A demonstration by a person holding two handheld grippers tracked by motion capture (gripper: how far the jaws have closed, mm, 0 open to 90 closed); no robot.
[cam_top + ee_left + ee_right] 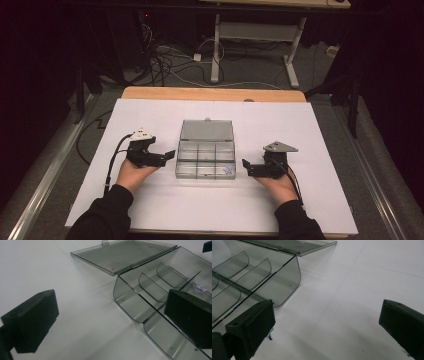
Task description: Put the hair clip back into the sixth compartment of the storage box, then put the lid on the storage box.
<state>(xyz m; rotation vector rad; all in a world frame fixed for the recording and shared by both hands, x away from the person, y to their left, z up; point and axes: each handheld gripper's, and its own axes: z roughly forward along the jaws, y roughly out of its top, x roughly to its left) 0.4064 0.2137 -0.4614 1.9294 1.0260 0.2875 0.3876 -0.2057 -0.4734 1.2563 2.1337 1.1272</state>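
A clear plastic compartment box [205, 160] stands mid-table on the white sheet, its lid [206, 130] folded back flat behind it. A small white item [229, 170] lies in the front right compartment. My left gripper [165, 157] rests just left of the box, open and holding nothing. In the left gripper view the box wall [130, 302] sits between the wide-apart jaws, with the lid [125, 255] and the white item [200, 287] beyond. My right gripper [251, 167] is open beside the box's right front corner. The right gripper view has the box's corner [282, 280] at upper left.
A white sheet [150, 205] covers most of the wooden table [150, 93], with bare room on both sides of the box and in front. Metal rails [50, 175] run along both table sides. Beyond, cables [165, 65] and a desk frame [216, 50] stand on the floor.
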